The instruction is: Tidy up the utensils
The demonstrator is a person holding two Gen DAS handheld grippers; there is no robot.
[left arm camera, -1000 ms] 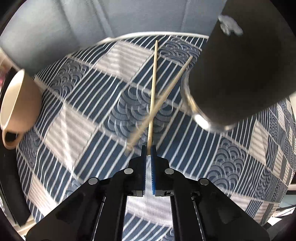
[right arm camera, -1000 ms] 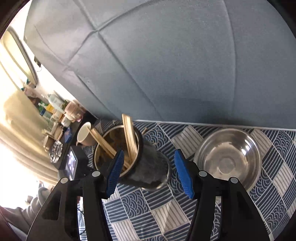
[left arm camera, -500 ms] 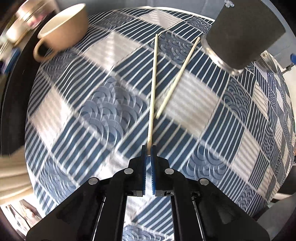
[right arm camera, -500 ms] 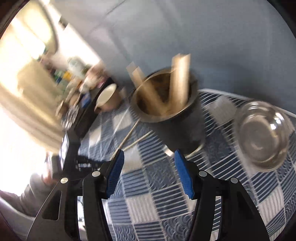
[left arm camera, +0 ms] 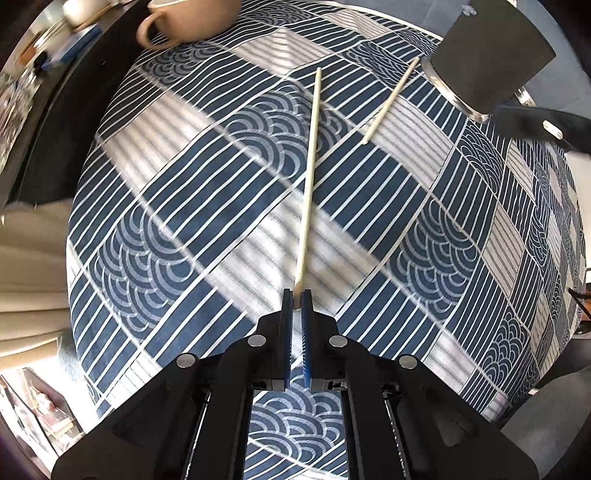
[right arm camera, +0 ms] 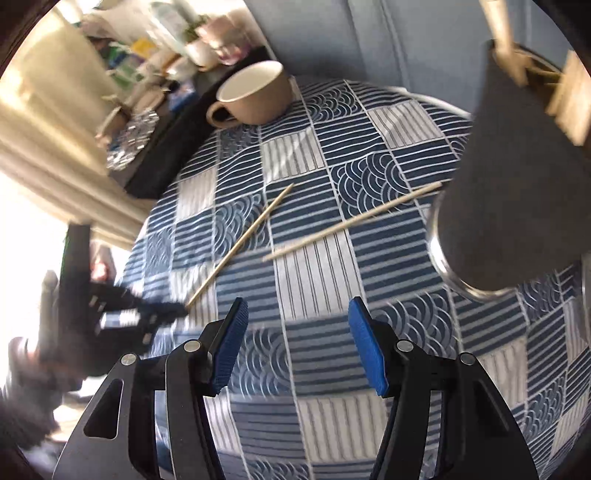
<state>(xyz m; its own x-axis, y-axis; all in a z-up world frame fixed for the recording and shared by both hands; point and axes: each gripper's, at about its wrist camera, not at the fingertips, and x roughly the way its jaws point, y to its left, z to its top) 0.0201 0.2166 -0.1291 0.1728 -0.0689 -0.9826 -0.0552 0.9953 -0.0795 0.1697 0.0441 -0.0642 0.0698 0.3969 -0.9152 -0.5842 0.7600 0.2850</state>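
Observation:
My left gripper [left arm camera: 296, 295] is shut on the near end of a wooden chopstick [left arm camera: 309, 173], which points away over the blue patterned tablecloth [left arm camera: 184, 206]. The same chopstick [right arm camera: 240, 243] and the left gripper [right arm camera: 177, 309] show in the right wrist view. A second chopstick [left arm camera: 389, 103] lies on the cloth, its far end by the dark utensil holder [left arm camera: 487, 55]; it also shows in the right wrist view [right arm camera: 351, 223]. The holder [right arm camera: 517, 206] has wooden utensils [right arm camera: 569, 96] in it. My right gripper [right arm camera: 295, 314] is open and empty above the cloth.
A beige mug [right arm camera: 255, 92] stands at the far edge of the table, also at the top of the left wrist view [left arm camera: 188, 18]. A dark side table with clutter [right arm camera: 147, 110] lies beyond it. Curtains [left arm camera: 29, 266] hang at the left.
My left gripper has pulled back and up with the chopstick, away from the holder. My right gripper has swung left and down from the holder and bowl toward the chopsticks.

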